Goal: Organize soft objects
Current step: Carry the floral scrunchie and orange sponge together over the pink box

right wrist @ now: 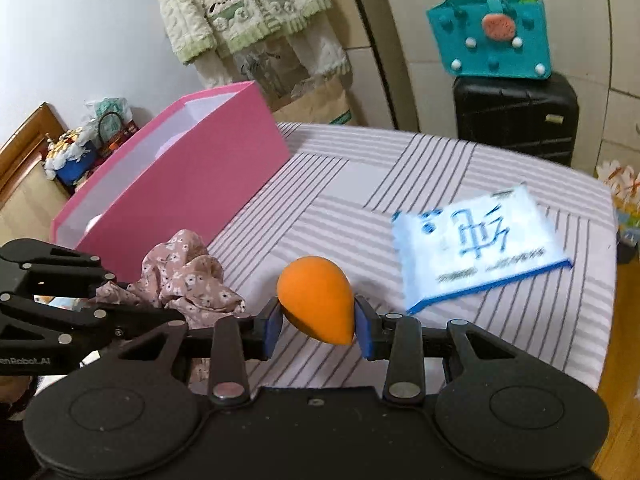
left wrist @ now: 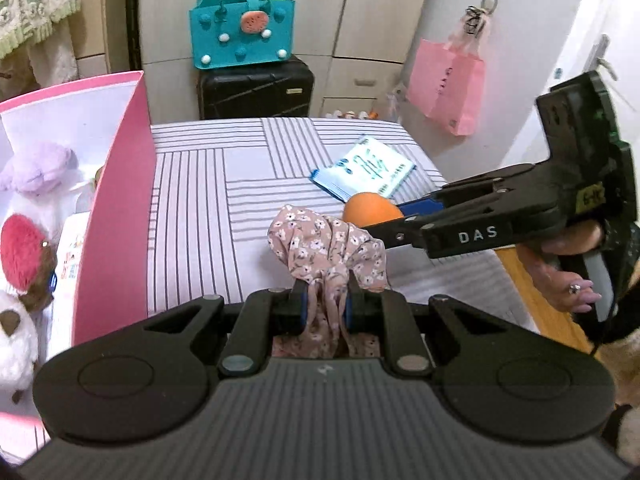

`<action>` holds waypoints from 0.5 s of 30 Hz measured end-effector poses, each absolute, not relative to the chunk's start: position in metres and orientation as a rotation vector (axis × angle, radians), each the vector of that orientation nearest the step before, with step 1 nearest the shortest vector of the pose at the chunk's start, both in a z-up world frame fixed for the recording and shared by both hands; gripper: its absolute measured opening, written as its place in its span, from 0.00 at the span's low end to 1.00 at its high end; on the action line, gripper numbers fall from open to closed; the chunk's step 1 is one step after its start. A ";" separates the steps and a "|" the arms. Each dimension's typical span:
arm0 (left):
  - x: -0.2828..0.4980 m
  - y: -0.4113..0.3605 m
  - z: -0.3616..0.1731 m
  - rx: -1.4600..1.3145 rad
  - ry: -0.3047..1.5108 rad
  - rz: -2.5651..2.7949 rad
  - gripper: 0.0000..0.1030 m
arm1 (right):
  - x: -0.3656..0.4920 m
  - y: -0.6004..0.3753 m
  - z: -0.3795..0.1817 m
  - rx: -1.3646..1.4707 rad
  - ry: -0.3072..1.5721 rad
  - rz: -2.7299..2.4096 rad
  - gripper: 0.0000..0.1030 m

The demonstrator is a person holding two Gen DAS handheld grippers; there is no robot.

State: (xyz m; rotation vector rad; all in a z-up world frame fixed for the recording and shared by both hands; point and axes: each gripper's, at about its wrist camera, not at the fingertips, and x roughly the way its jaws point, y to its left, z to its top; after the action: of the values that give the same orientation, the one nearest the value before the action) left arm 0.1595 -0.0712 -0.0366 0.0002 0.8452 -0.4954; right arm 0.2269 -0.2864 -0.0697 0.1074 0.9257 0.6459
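Left wrist view shows me plush toys (left wrist: 24, 248) inside the pink box (left wrist: 116, 216), hidden from the right wrist view. My left tool (left wrist: 325, 300) is nearly closed, pinching a crumpled floral cloth (left wrist: 320, 248) above the striped bed (left wrist: 224, 184). My right tool (right wrist: 318, 326) is half closed on an orange egg-shaped sponge (right wrist: 316, 300). A blue-and-white packet (right wrist: 476, 252) lies further right.

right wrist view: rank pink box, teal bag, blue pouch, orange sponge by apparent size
1. pink box
2. blue pouch
3. teal bag, close to the pouch and farther off, so that order is unsure
4. orange sponge
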 end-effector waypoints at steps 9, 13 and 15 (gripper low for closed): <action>0.134 -0.048 -0.009 0.006 0.917 -0.638 0.14 | 0.195 -0.255 -0.040 0.049 0.988 0.691 0.42; 0.124 -0.026 0.013 0.049 0.892 -0.635 0.14 | 0.183 -0.237 -0.026 0.010 1.011 0.741 0.42; 0.122 -0.014 0.024 0.060 0.900 -0.619 0.14 | 0.177 -0.230 -0.021 -0.013 1.025 0.772 0.42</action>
State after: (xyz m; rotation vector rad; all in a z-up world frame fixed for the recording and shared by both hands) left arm 0.1216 -0.0137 0.0241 0.0599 0.9004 -0.6185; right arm 0.1769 -0.2299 -0.0206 -0.0126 1.0251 0.7720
